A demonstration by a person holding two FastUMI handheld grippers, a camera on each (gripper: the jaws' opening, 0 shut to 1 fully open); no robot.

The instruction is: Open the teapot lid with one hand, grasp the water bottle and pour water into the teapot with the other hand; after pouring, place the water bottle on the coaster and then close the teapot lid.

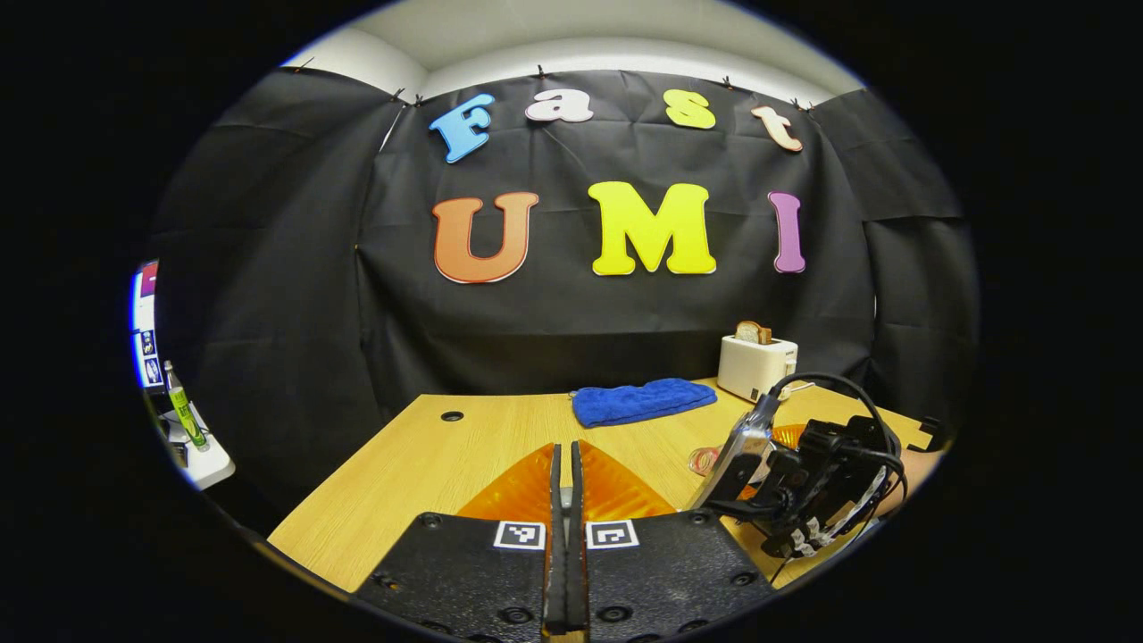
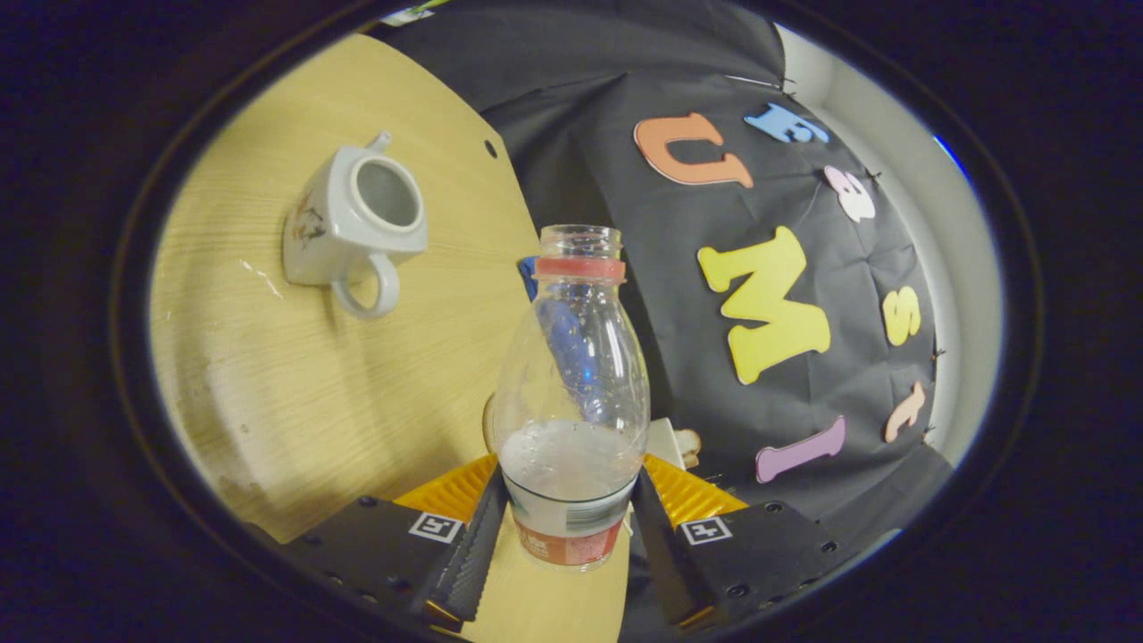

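Note:
In the right gripper view, my right gripper (image 2: 567, 489) is shut on the lower body of a clear water bottle (image 2: 571, 357). The bottle has no cap, a red neck ring and some water low inside. Beyond it to the left, the white teapot (image 2: 350, 223) stands on the wooden table (image 2: 295, 402) with its lid off and its mouth bare. In the left gripper view, my left gripper (image 1: 564, 454) is shut above the table; what its fingers hold, if anything, is hidden. To its right, the right gripper (image 1: 804, 487) holds the bottle (image 1: 743, 451) tilted.
A blue towel (image 1: 643, 400) lies at the table's back edge. Beside it, a white toaster (image 1: 757, 366) holds a slice of toast. A small round pinkish thing (image 1: 704, 460) lies on the table (image 1: 429, 455) by the bottle. A side shelf with a green bottle (image 1: 186, 415) is far left.

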